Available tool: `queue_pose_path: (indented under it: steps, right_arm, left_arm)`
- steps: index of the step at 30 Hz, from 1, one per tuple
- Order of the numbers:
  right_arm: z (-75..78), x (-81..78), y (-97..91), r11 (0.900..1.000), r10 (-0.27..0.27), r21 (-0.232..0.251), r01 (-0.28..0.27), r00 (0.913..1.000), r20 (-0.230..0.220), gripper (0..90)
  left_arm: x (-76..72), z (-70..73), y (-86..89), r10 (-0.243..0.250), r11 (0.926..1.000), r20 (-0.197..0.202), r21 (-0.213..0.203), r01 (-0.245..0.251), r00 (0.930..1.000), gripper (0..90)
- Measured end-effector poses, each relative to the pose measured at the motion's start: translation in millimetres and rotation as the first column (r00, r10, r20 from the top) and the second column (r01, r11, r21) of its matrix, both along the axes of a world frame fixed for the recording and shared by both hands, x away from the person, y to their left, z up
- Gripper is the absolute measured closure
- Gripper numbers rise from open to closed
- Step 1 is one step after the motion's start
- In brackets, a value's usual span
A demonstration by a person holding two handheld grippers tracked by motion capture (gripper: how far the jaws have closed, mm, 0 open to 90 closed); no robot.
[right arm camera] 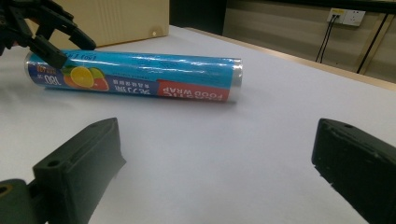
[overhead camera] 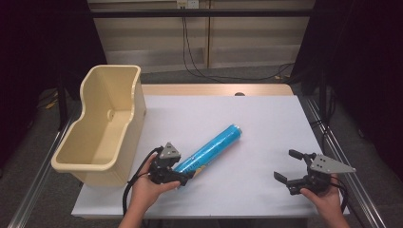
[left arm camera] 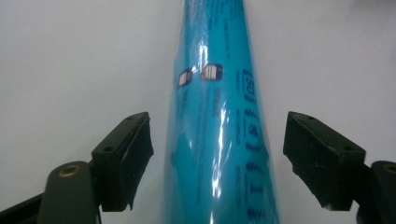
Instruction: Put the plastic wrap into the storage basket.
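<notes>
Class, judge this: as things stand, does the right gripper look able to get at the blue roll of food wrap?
Probably yes. The right gripper stands open, with bare table between it and the roll; the left gripper sits only at the roll's near end.

Food wrap roll's (left arm camera: 217,116) near end cut off

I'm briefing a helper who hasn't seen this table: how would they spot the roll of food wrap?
Find the white table with the beige tub at its left edge. Just right of the tub lies the roll of food wrap, slanted, its near end between the left gripper's open jaws. It is the one shiny blue tube there.
</notes>
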State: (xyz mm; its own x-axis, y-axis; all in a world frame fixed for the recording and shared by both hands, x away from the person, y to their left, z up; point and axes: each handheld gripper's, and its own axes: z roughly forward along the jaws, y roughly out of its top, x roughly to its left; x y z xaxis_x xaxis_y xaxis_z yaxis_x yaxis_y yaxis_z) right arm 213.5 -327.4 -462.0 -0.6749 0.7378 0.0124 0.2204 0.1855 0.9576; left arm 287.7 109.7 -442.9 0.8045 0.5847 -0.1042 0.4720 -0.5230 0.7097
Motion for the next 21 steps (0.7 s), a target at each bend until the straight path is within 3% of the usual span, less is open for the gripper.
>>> queue_pose_path:
  steps: [9, 14, 21]
  right_arm:
    - [0.3, 0.4, -1.3, 1.0, 0.001, 0.001, -0.001, 1.0, 0.001, 1.4]
    - [0.6, 0.3, -1.5, 1.0, 0.002, 0.006, -0.002, 1.0, 0.005, 1.4]
    - [0.8, 0.6, -2.1, 1.0, 0.0, 0.006, 0.0, 1.0, 0.004, 1.4]
  left_arm:
    - [31.6, 8.4, -39.4, -0.011, 0.996, -0.067, 0.088, 0.017, 0.9977, 22.7]
    - [47.8, 6.9, -57.6, -0.013, 0.9909, -0.126, 0.131, 0.029, 0.9919, 22.8]
    - [61.8, 2.9, -78.8, -0.014, 0.9808, -0.148, 0.19, 0.042, 0.9889, 24.5]
